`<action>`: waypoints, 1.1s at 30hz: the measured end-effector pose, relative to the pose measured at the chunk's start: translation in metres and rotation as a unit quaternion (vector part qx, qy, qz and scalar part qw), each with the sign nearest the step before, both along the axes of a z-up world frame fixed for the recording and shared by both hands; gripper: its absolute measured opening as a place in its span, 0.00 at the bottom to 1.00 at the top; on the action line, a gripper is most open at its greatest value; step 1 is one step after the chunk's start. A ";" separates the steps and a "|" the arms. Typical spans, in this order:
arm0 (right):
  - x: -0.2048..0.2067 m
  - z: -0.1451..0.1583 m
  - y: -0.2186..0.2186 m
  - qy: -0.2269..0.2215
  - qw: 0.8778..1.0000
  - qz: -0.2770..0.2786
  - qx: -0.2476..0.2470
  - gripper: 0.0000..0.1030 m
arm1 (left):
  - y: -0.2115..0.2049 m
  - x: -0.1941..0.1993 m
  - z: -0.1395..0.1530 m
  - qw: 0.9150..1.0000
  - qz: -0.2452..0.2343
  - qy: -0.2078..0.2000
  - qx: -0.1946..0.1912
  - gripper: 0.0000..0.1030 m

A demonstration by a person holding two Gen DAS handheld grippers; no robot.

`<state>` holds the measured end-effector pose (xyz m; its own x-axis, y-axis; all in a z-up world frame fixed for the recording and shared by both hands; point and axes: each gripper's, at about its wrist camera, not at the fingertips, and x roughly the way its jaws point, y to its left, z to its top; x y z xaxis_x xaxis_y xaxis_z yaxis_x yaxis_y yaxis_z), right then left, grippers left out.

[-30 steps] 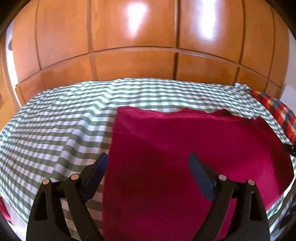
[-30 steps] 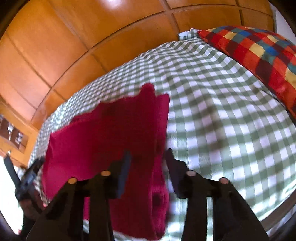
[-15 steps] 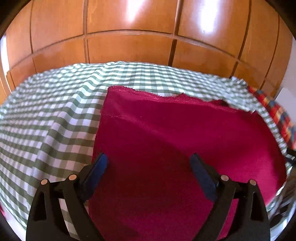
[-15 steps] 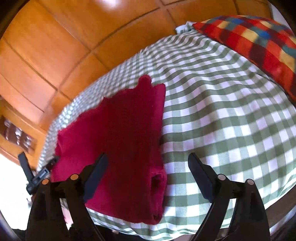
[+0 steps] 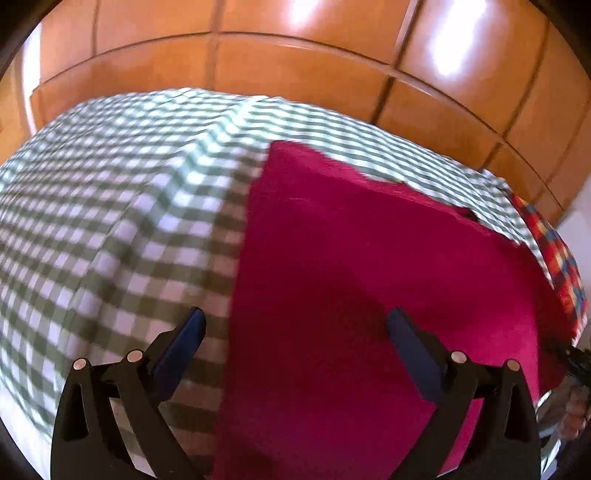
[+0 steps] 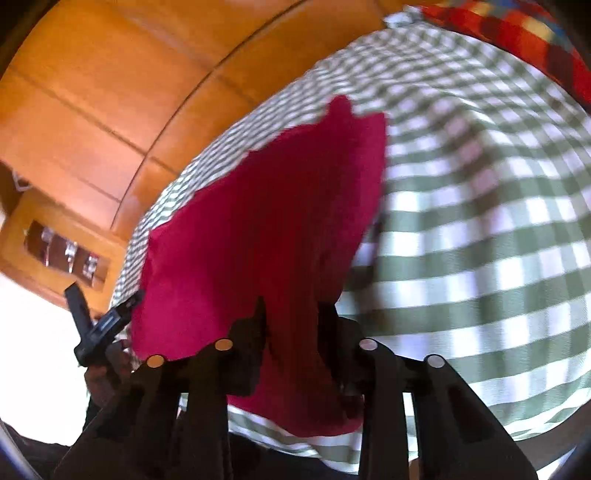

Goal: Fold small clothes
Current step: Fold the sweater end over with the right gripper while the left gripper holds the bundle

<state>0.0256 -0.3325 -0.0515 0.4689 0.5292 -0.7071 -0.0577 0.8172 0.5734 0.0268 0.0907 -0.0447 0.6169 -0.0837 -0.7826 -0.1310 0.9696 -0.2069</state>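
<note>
A dark red garment (image 5: 351, 258) lies spread on a green-and-white checked bedspread (image 5: 110, 203). My left gripper (image 5: 295, 314) hovers over the garment's left edge. Its jaws are opening wide, one finger over the checks and one over the red cloth, with nothing gripped. In the right wrist view my right gripper (image 6: 291, 306) is closing on the near right edge of the garment (image 6: 277, 203). A bunched fold sits between its pads and rises off the bed. The left gripper (image 6: 99, 314) shows at the garment's far side, held by a hand.
Orange wooden wardrobe doors (image 5: 295, 74) stand behind the bed. A red, yellow and blue checked pillow (image 6: 517, 29) lies at the bed's right end. A wooden shelf unit (image 6: 62, 251) with small glass items is at the left. The near bed edge runs below the grippers.
The right gripper opened wide, then shut on the garment's near right edge and lifted a fold. The left gripper moved closer, shifted to the garment's left edge and rolled.
</note>
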 end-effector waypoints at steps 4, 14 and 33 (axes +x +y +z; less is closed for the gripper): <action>0.003 0.034 0.023 -0.046 0.999 0.019 -0.006 0.22 | 0.014 -0.002 0.001 1.000 0.007 -0.001 -0.029 0.69; 0.017 0.096 0.132 -0.140 0.980 0.141 -0.018 0.20 | 0.024 -0.006 0.000 0.998 -0.014 -0.003 -0.068 0.46; 0.004 0.033 0.299 -0.108 0.929 0.353 -0.037 0.79 | 0.111 -0.019 0.005 0.947 0.027 -0.043 -0.317 0.61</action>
<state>0.0292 -0.0336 -0.0189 0.1585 0.7120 -0.6840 -0.7007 0.5692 0.4301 0.0082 0.2013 -0.0402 0.6925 -0.4869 -0.5322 -0.1325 0.6394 -0.7574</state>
